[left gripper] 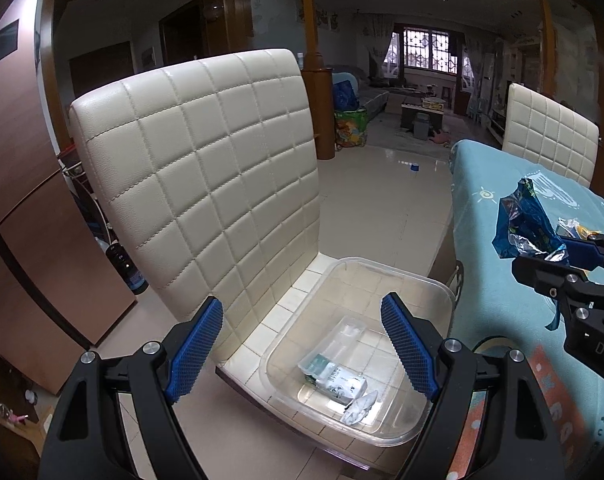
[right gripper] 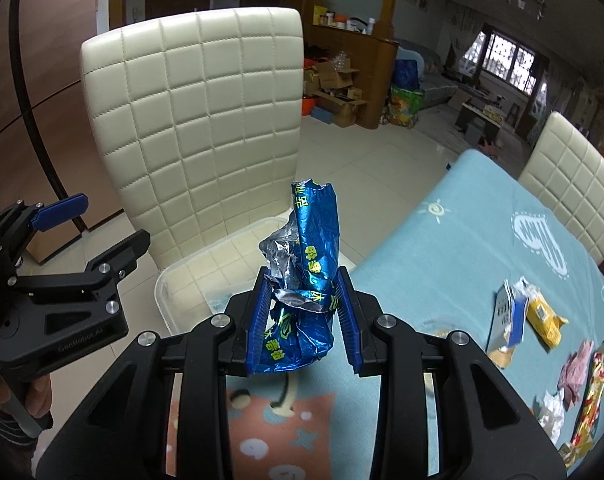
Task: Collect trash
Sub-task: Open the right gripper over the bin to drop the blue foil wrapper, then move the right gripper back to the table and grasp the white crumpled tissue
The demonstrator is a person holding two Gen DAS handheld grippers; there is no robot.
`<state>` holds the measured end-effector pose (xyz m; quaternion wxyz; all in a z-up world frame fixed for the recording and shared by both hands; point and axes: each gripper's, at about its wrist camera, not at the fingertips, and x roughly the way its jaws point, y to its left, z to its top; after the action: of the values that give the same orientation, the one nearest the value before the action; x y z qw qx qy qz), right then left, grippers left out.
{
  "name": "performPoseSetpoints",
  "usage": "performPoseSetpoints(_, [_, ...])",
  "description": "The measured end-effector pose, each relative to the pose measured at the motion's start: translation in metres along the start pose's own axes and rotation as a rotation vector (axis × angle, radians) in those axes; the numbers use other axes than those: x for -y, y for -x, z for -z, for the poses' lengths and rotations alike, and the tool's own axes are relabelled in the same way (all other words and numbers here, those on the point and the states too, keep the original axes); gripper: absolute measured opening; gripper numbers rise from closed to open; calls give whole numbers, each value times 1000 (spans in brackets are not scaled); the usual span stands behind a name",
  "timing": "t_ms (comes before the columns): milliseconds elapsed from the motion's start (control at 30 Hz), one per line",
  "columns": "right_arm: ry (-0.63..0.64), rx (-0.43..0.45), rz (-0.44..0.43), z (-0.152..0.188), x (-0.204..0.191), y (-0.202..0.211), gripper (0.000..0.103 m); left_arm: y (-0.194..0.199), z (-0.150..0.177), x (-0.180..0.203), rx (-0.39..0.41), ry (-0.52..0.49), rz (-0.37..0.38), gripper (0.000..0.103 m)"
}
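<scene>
A crumpled blue foil wrapper (right gripper: pixel 308 280) stands upright between the blue pads of my right gripper (right gripper: pixel 304 312), which is shut on it above the table's near edge. The left wrist view shows the same wrapper (left gripper: pixel 526 220) at the far right, over the table. A clear plastic bin (left gripper: pixel 430 280) rests on the seat of a cream quilted chair (left gripper: pixel 197 168) and holds a white-green packet (left gripper: pixel 334 380) and a crumpled tissue (left gripper: pixel 360 406). My left gripper (left gripper: pixel 302 344) hangs open above the seat and bin, nothing between its fingers. In the right wrist view the left gripper (right gripper: pixel 101 224) is at the left, held by a hand.
A table with a light blue cloth (right gripper: pixel 454 248) carries more trash at the right: a yellow packet (right gripper: pixel 544 316), a blue-white carton piece (right gripper: pixel 508 316), a pink crumpled paper (right gripper: pixel 576 372), a red-gold wrapper (right gripper: pixel 592 404). A second cream chair (right gripper: pixel 578 184) stands behind the table.
</scene>
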<state>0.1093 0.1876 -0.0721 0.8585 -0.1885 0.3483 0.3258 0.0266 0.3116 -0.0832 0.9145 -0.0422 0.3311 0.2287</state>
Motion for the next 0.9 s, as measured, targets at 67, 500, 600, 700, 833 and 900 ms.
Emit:
performPoseSetpoints(67, [2, 3, -3, -3, -4, -1, 35, -1, 0, -3, -2, 7, -4, 79])
performPoseSetpoints(500, [35, 24, 24, -13, -13, -9, 35, -10, 1, -17, -22, 48, -26, 79])
performPoseSetpoints(600, [32, 35, 40, -16, -11, -10, 36, -11, 0, -18, -24, 52, -30, 79])
performPoseSetpoints(700, [51, 77, 123, -20, -11, -7, 89, -10, 0, -18, -25, 57, -30, 79])
performPoseSetpoints(833, [56, 137, 163, -19, -8, 3, 92, -10, 0, -17, -23, 54, -29, 79])
performPoseSetpoints(900, [50, 126, 166, -15, -5, 4, 92, -10, -1, -16, -24, 51, -28, 79])
